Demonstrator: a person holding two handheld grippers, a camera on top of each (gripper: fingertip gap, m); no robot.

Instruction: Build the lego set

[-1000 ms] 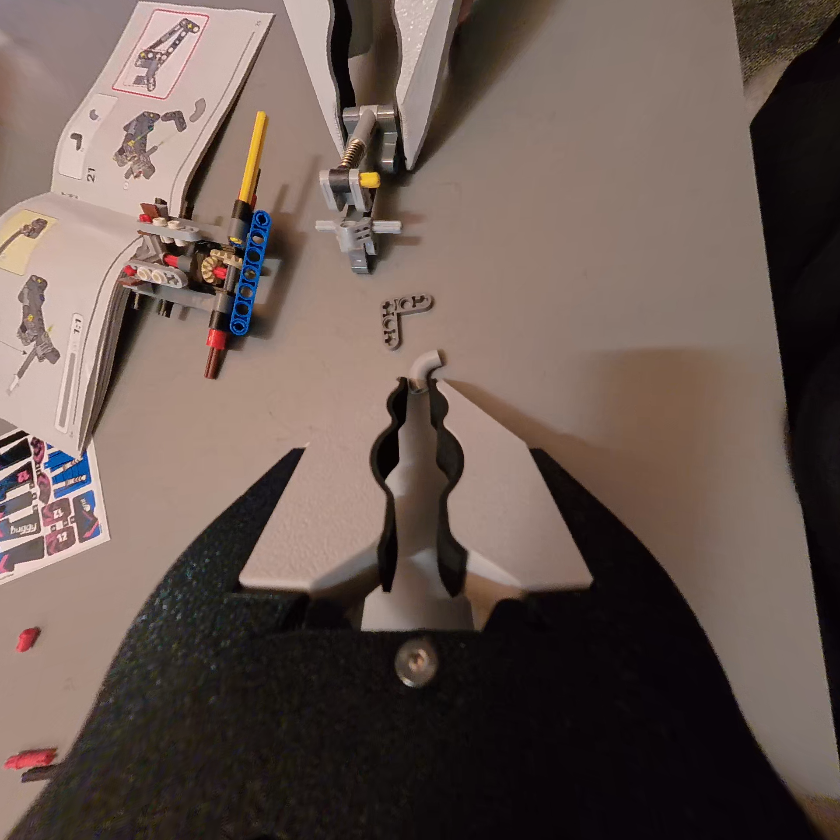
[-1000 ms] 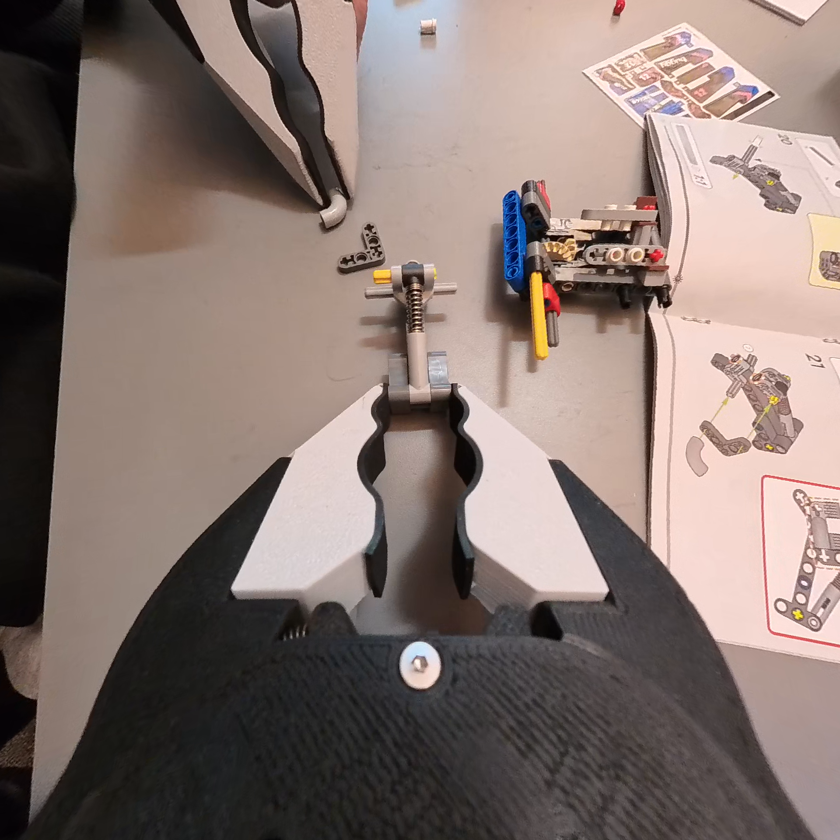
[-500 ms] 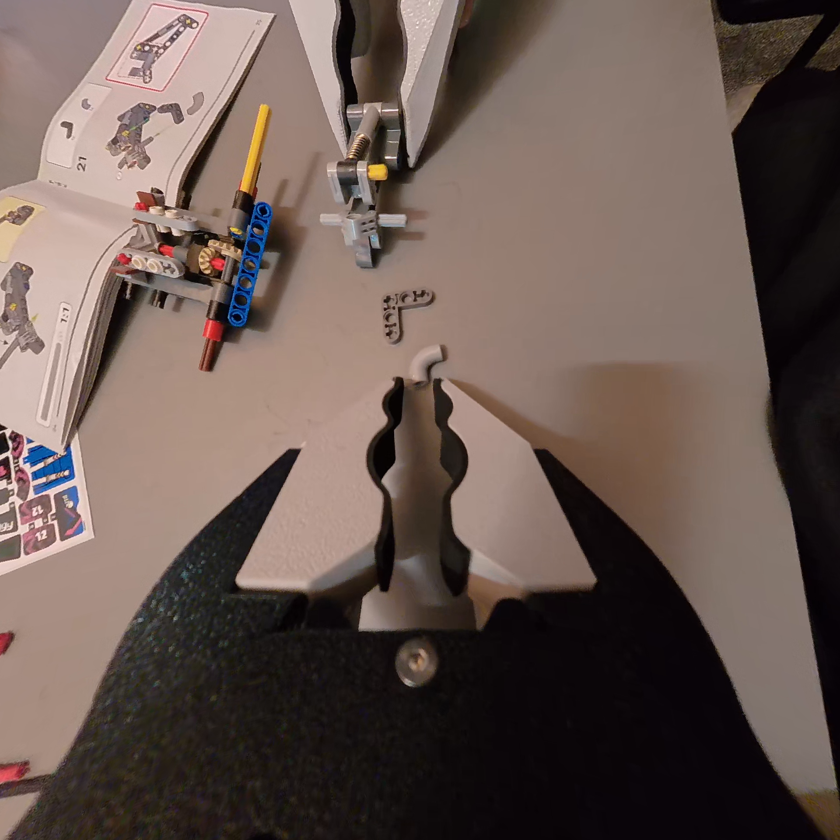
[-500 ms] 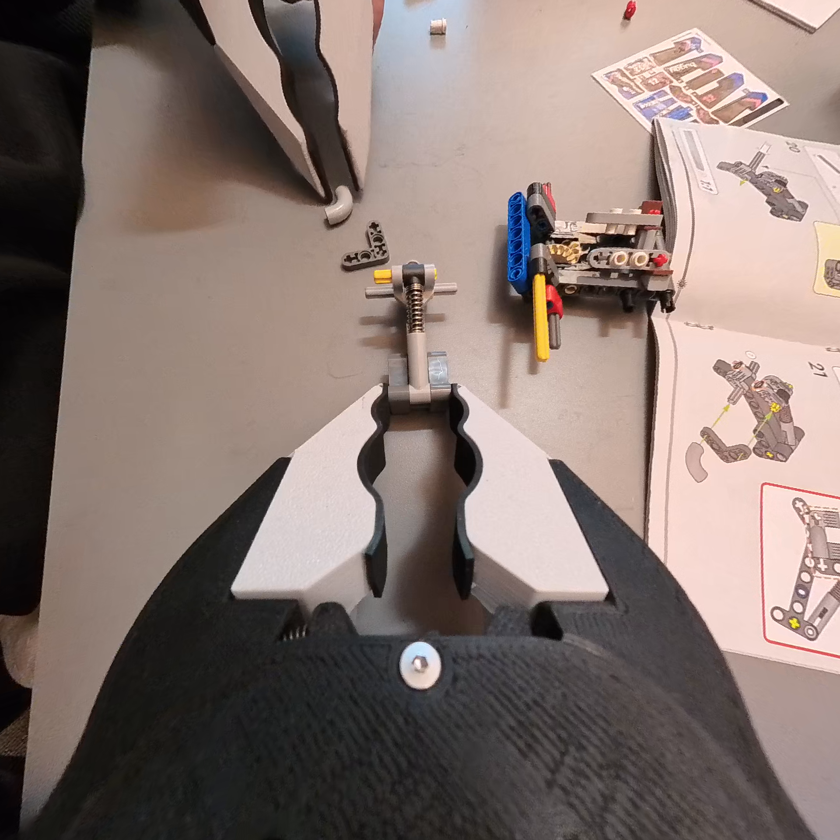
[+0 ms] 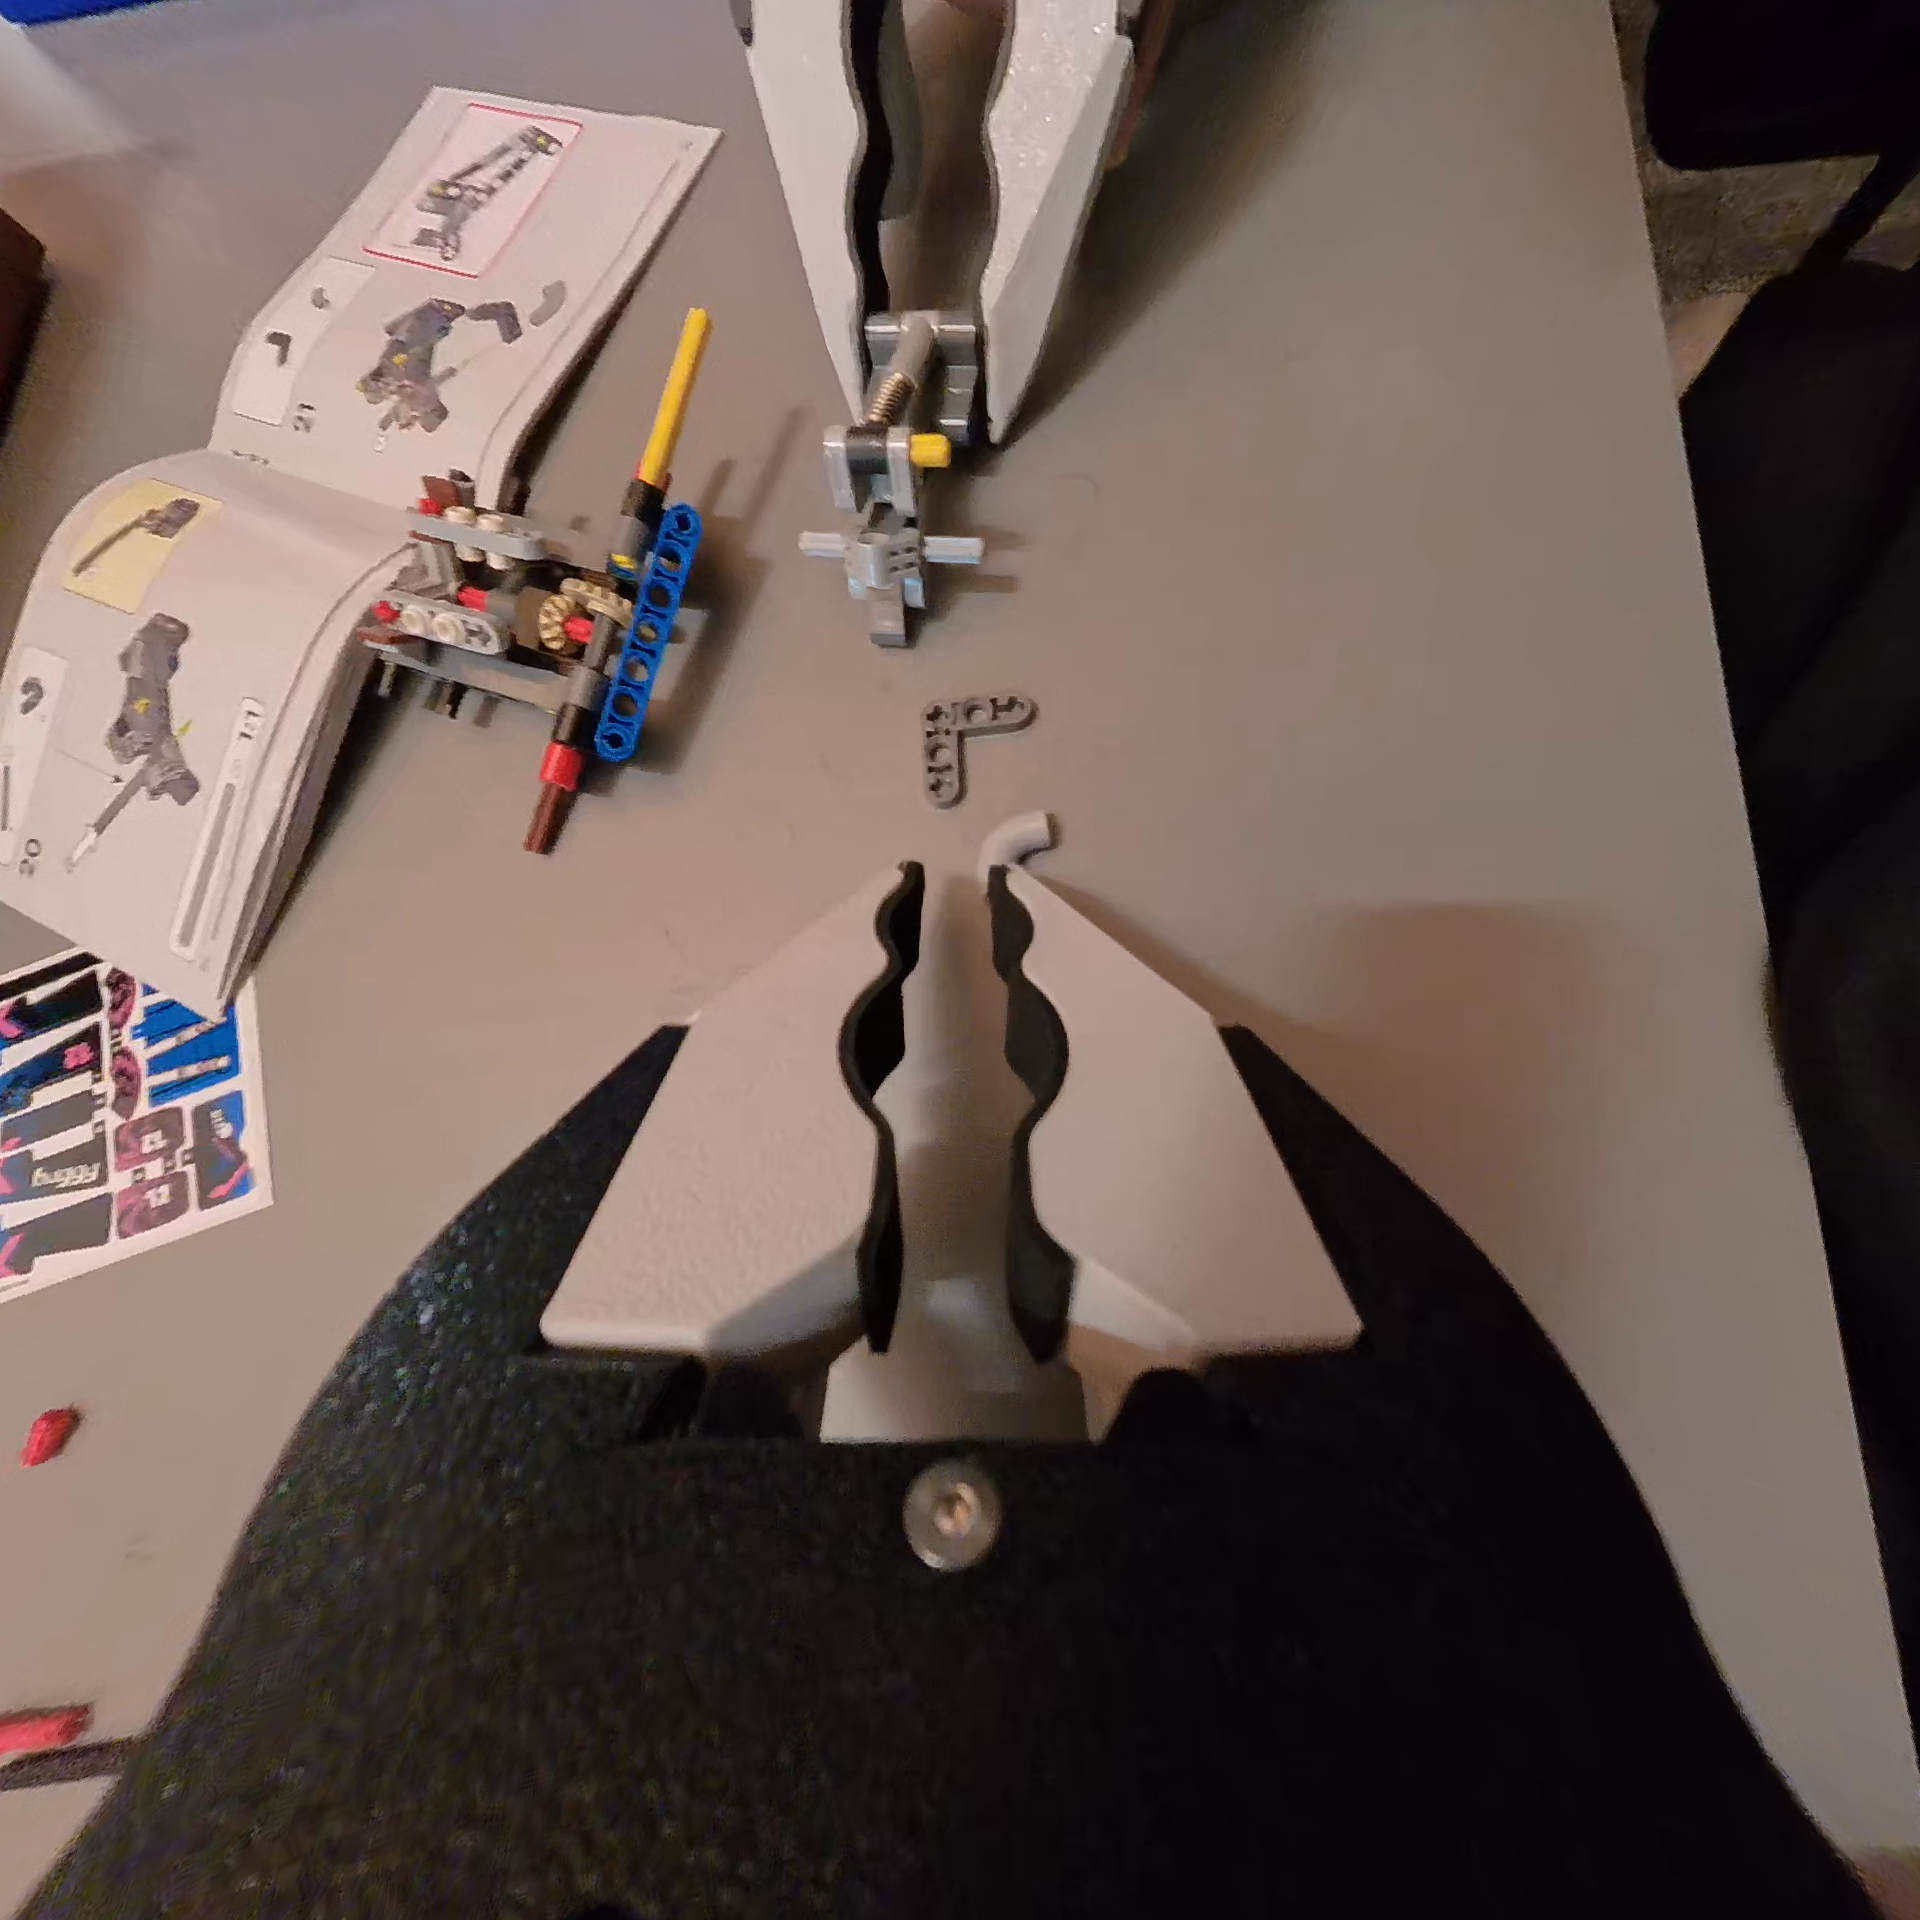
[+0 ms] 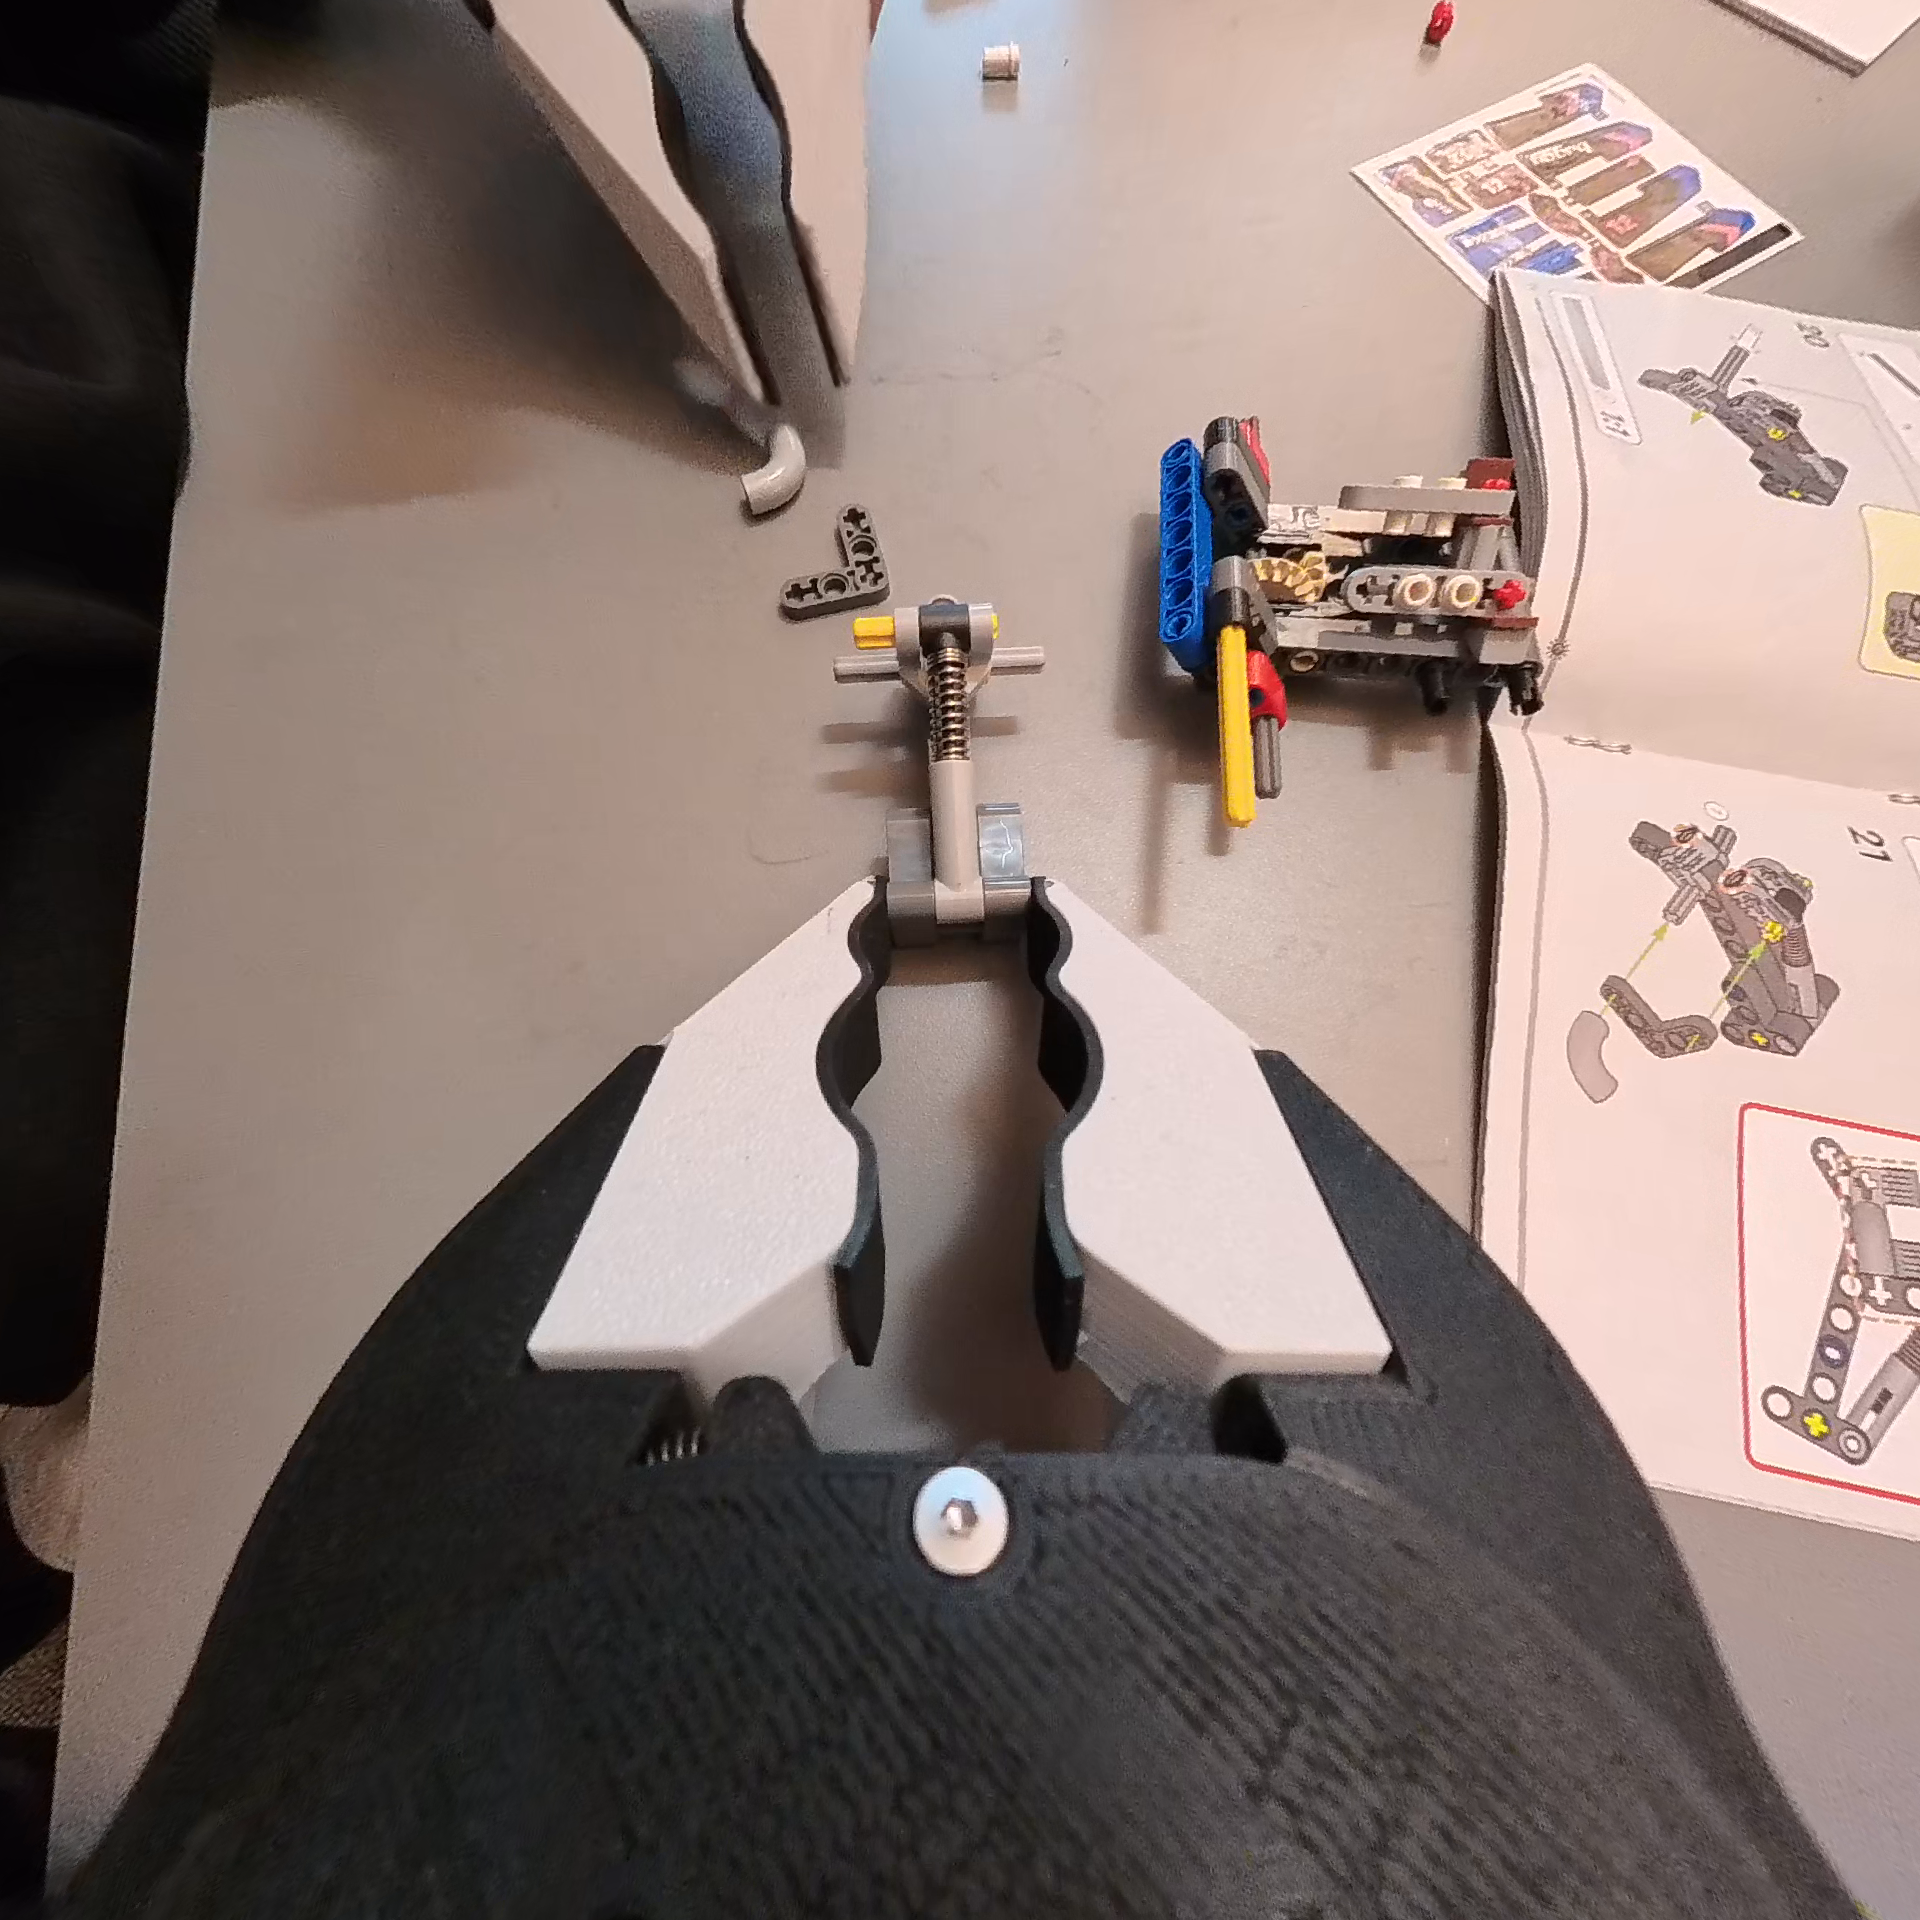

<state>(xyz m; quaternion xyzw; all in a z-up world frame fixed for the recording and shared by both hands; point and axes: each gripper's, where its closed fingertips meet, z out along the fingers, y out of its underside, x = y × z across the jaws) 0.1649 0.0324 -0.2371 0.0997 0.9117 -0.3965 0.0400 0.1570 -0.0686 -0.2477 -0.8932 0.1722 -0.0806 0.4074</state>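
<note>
My left gripper (image 5: 951,883) is slightly open and empty, just above the grey table. A small curved light-grey piece (image 5: 1023,836) lies just past its right fingertip; it also shows in the right wrist view (image 6: 774,473). A dark-grey L-shaped beam (image 5: 971,743) lies beyond it. My right gripper (image 6: 956,899) is shut on the grey end of a spring shock assembly (image 6: 951,717), whose far end with a yellow pin rests near the L-shaped beam (image 6: 836,566). The left wrist view shows that gripper (image 5: 925,416) holding the assembly (image 5: 883,499).
A partly built model (image 5: 551,613) with a blue beam and a yellow axle leans on the open instruction booklet (image 5: 260,520). A sticker sheet (image 5: 114,1112) and red pins (image 5: 47,1434) lie nearby. A small grey bush (image 6: 1001,60) lies far off. The table edge (image 5: 1766,935) runs close by. About 11 centimeters separates my left fingertips from my right. The small grey bush (image 6: 1001,60) sits 12 centimeters or so from the ends of my left fingers.
My left gripper has opened and let go of the curved grey piece, which now lies on the table by its tip. The right gripper still holds the shock assembly in place.
</note>
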